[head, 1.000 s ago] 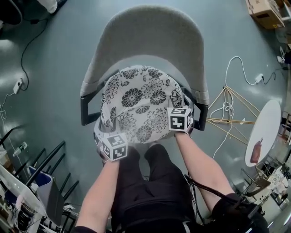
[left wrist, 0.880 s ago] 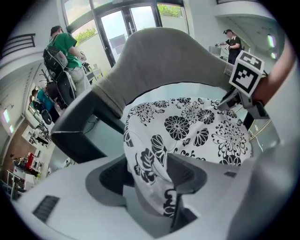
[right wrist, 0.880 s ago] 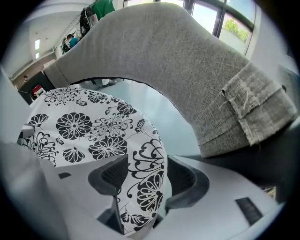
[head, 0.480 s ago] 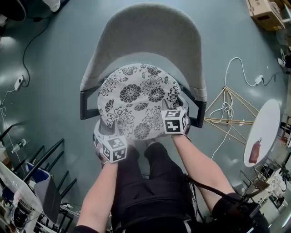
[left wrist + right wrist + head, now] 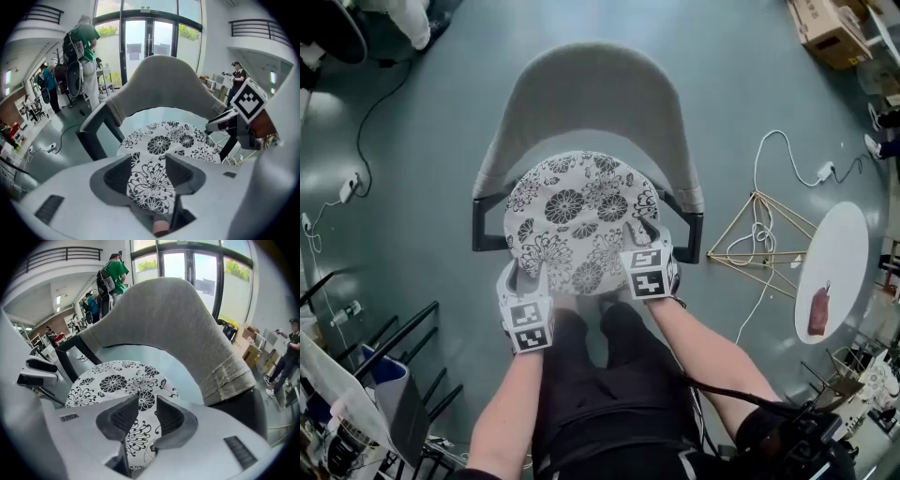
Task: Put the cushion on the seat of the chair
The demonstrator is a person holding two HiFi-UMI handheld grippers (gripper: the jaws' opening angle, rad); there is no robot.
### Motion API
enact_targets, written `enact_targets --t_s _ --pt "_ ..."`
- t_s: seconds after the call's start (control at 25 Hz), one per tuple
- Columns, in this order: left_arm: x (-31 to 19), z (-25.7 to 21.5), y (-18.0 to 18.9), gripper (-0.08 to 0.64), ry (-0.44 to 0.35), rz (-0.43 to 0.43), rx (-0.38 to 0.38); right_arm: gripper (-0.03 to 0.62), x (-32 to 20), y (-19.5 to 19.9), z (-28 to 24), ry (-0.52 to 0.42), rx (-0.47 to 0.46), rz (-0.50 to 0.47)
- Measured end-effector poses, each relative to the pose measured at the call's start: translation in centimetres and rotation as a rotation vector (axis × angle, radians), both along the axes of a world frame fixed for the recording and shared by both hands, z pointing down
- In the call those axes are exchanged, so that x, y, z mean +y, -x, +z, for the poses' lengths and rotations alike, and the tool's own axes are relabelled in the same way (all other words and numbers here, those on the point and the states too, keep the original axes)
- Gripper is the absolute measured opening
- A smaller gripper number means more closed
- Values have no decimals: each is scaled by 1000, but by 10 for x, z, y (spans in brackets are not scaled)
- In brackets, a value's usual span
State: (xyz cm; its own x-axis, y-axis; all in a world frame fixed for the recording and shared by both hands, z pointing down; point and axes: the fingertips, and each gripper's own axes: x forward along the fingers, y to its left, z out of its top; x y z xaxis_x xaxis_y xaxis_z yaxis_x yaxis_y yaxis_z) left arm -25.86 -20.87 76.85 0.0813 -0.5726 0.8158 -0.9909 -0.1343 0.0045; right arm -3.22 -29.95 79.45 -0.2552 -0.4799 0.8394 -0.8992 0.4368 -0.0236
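The round white cushion (image 5: pixel 581 216) with black flowers lies flat on the seat of the grey chair (image 5: pixel 581 94). Its near edge hangs slightly past the front. My left gripper (image 5: pixel 523 274) hovers at the cushion's near left edge, and my right gripper (image 5: pixel 645 246) at its near right edge. In the left gripper view the jaws (image 5: pixel 149 159) stand wide, closing slightly, with the cushion (image 5: pixel 173 140) showing in the gap. In the right gripper view the jaws (image 5: pixel 147 399) are closing to a narrower gap over the cushion (image 5: pixel 112 380). I see neither pad pressing on the fabric.
The chair's black arms (image 5: pixel 487 225) flank the seat. On the floor to the right lie white cables (image 5: pixel 769 159), a wooden rod frame (image 5: pixel 759 230) and a white round table (image 5: pixel 830 272). Black racks (image 5: pixel 394 347) stand at lower left. People (image 5: pixel 84 47) stand far behind the chair.
Both grippers have pulled back toward me and lifted off the cushion's near edge. The head view has risen. The cushion has settled flat on the seat.
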Motion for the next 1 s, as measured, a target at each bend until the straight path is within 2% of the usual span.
enact_targets --t_s 0.2,0.44,0.56,0.72,0.84,1.0 --pt "-5 -42 -7 168 -81 -23 35 74 0 5 -47 -66 -69 -5" --pt "-3 -108 -19 74 -203 -2 70 48 1 -6 -120 -159 -155 19" --pt "-1 -145 -22 28 -267 -33 116 40 1 -13 -155 -207 -183 25" --pt "1 -199 -34 11 -376 -40 159 38 4 -17 -201 -262 -246 13" --pt "1 -230 -43 9 -433 -20 161 34 1 -19 -232 -309 -266 19" --pt "9 -275 -43 9 -500 -23 200 26 6 -19 -272 -339 -316 26"
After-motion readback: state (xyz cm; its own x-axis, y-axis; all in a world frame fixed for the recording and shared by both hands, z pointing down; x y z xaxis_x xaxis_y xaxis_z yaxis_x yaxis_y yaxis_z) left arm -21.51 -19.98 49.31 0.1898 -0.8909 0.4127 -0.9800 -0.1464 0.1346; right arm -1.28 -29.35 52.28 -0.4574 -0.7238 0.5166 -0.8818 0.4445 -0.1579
